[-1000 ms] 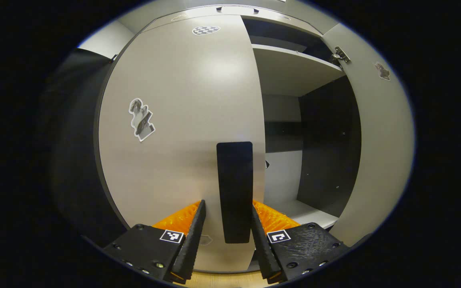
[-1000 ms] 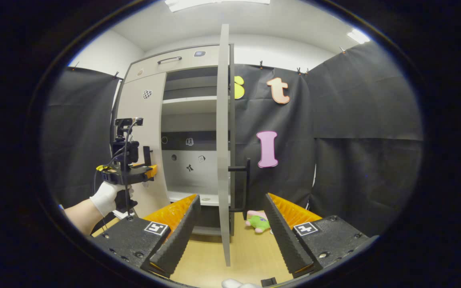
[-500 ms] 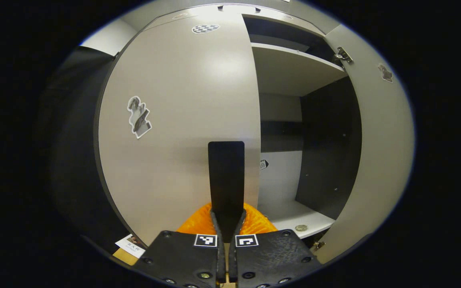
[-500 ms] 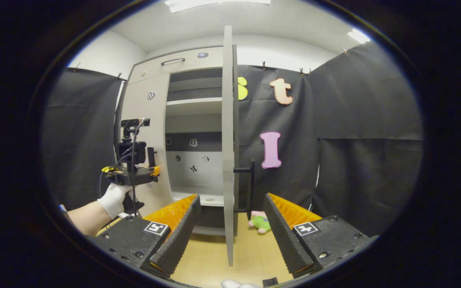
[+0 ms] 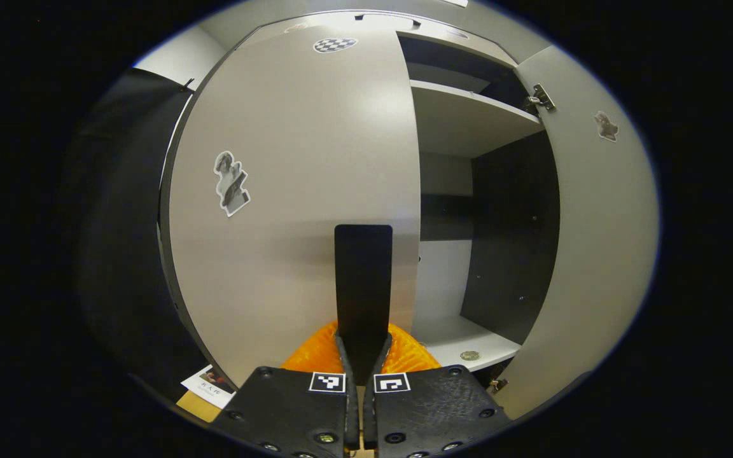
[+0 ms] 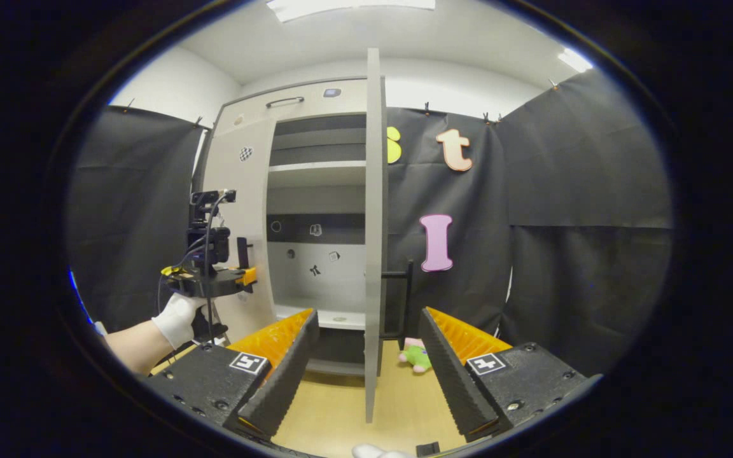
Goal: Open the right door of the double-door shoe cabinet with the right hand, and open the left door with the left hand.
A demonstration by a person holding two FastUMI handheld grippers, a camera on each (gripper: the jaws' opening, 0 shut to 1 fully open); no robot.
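A second ago my left gripper (image 5: 363,356) stood spread on either side of the left door's black handle (image 5: 363,280); now its fingers (image 5: 343,346) are clamped tight on that handle's lower end. In the right gripper view, my right gripper (image 6: 366,356) has drifted so that the edge-on right door (image 6: 374,222) and its handle (image 6: 404,296) sit a little further right between its spread fingers. The left door (image 5: 303,191) itself has hardly swung, with the sticker (image 5: 231,183) on it shifted only slightly.
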